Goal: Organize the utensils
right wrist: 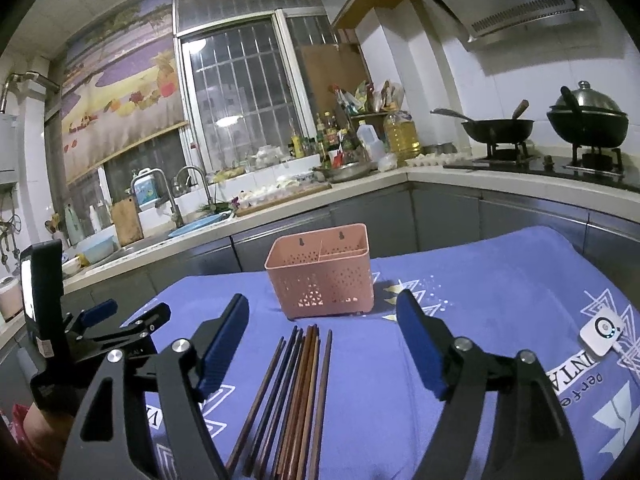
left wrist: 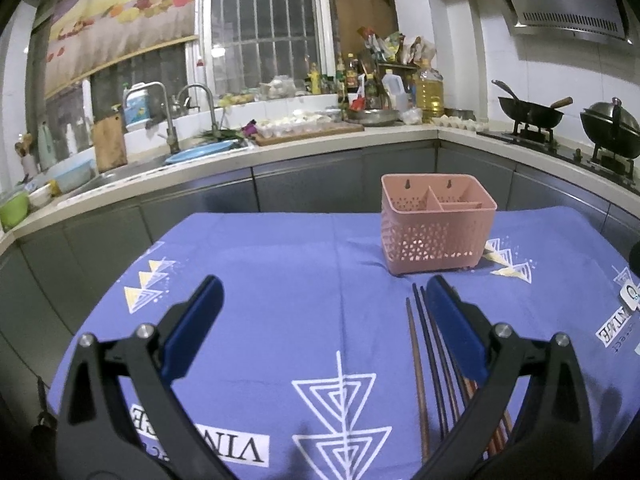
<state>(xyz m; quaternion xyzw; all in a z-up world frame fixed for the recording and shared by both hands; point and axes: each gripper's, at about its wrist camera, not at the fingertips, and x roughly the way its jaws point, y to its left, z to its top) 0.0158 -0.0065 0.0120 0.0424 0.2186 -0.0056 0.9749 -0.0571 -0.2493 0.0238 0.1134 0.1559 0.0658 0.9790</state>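
Note:
A pink perforated utensil holder (left wrist: 436, 226) with three empty compartments stands upright on the blue tablecloth (left wrist: 280, 280); it also shows in the right wrist view (right wrist: 322, 272). Several dark and brown chopsticks (right wrist: 294, 396) lie side by side in front of it, pointing at it; in the left wrist view the chopsticks (left wrist: 424, 364) lie partly under the right finger. My left gripper (left wrist: 322, 292) is open and empty, left of the chopsticks. My right gripper (right wrist: 324, 312) is open and empty, above the chopsticks, which lie between its fingers.
The left gripper's body (right wrist: 92, 332) shows at the left of the right wrist view. A small white device (right wrist: 602, 330) with a cable lies at the table's right. Behind the table runs a kitchen counter (left wrist: 320, 140) with sink, bottles and two woks (right wrist: 500, 128).

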